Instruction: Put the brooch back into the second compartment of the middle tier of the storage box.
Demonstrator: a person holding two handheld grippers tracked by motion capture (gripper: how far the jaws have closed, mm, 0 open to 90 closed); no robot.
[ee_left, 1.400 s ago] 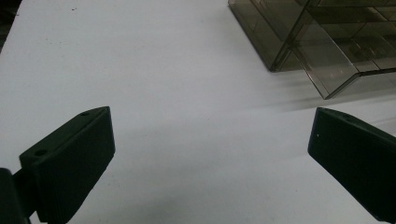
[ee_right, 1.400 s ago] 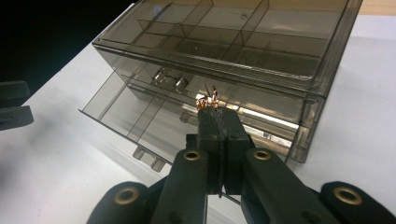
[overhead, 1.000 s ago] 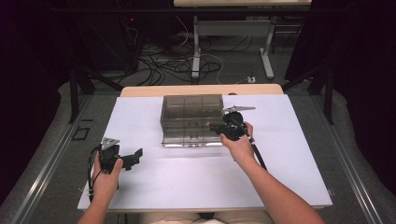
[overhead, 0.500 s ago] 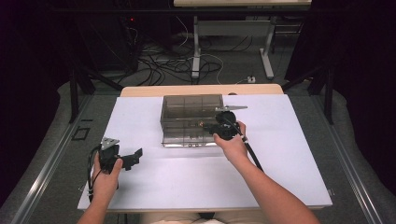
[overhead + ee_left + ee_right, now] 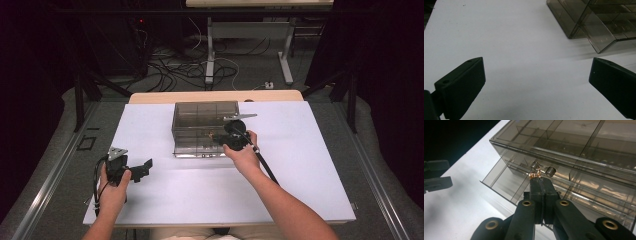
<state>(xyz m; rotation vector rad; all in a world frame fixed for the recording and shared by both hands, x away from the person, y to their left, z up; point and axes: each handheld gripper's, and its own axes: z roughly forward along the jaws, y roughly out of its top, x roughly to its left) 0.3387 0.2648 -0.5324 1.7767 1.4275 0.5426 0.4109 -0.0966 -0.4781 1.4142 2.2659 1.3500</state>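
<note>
The right gripper (image 5: 540, 180), jaws closed, pinched a small gold-coloured piece (image 5: 535, 174) at the smoked-plastic compartment box (image 5: 200, 117), frame centre. The left gripper (image 5: 536, 85), lower left, was open, holding nothing.

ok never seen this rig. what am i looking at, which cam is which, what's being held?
No robot: a person at a white table holds a two-jaw gripper in each hand. The high view looks down from above the person's side. The other two pictures come from cameras riding on the grippers, looking along their black jaws.

On the table stands a smoky clear plastic box with compartments, one drawer pulled out at the front.

The left gripper is open and empty, over bare table. The right gripper is at the box front, jaws shut on a small coppery metal piece; what it is exactly is too small to tell.
</note>
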